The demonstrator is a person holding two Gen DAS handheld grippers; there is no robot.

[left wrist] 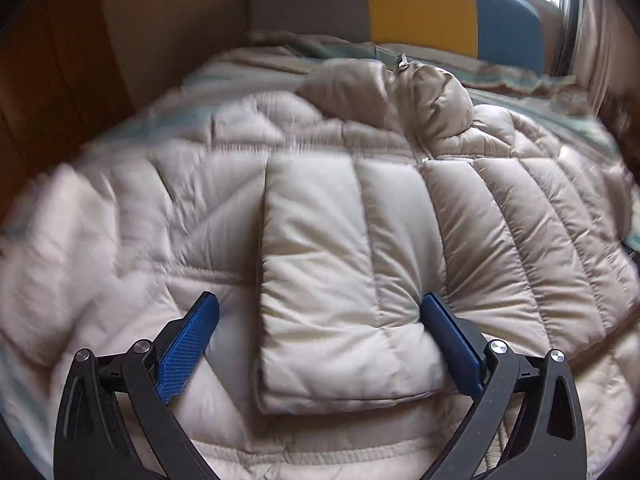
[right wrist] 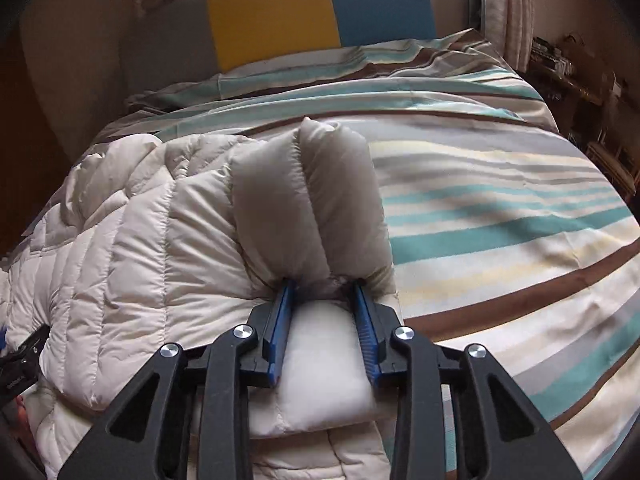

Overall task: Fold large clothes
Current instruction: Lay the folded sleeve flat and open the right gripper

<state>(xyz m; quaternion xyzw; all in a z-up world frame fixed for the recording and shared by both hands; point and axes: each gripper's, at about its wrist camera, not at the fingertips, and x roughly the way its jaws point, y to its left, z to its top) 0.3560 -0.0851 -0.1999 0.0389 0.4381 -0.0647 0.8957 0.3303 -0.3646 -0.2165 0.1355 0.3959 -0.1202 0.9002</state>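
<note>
My right hand-held gripper (right wrist: 324, 288) pinches the puffy sleeve (right wrist: 308, 200) at frame centre to carry it over the beige down jacket (left wrist: 500, 220) on the striped bed (right wrist: 500, 220), while my left hand-held gripper (left wrist: 320, 312) gapes, straddling the other folded sleeve.

Both wrist views are angled steeply down, close over the puffer jacket (left wrist: 344, 240) (right wrist: 160, 240); the headboard (left wrist: 420, 8) (right wrist: 276, 20) is shared.

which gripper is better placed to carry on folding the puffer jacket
Right. The right gripper is already clamped on a sleeve of the puffer jacket beside the striped duvet. The left gripper is open, a folded sleeve between its pads, ungripped.
</note>
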